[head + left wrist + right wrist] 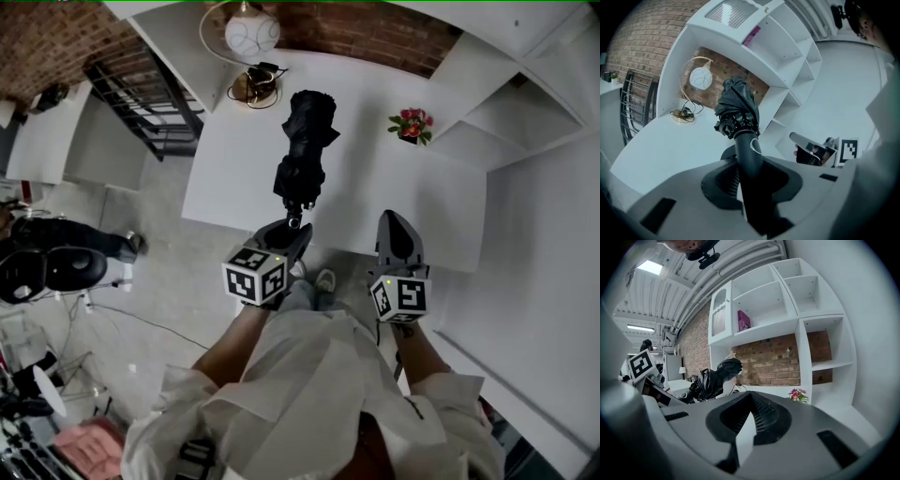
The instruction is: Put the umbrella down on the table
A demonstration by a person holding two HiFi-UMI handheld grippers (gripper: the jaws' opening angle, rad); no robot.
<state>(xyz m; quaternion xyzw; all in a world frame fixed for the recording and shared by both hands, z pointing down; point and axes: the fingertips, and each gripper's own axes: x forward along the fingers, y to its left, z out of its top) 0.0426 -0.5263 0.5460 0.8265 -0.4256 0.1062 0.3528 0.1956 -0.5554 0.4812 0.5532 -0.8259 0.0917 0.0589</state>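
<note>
A person in a pale shirt (319, 394) stands at the near edge of a white table (234, 178), seen from above, with a gripper in each hand.

The left gripper (292, 225) has its jaws clamped narrowly on the dark handle of a folded black umbrella (307, 141). The umbrella reaches away from the person over the middle of the table. In the left gripper view the handle runs straight up between the jaws of the left gripper (749, 164), and the bundled fabric of the umbrella (737, 105) bunches just beyond them. In the right gripper view the umbrella (715, 376) is at the left, tilted with its far end raised, and it appears to be held above the table top, not lying on it.

The right gripper (397, 225) is near the table's near edge, to the right of the left one and apart from the umbrella. Its jaw tips meet at a point with nothing between them, as the right gripper view shows (750, 397).

On the far side of the table stands a round white lamp (251, 33) on a gold base, to the left. A small pot of pink flowers (411, 125) sits at the far right. White shelves (787, 301) rise behind against a brick wall (773, 359).
</note>
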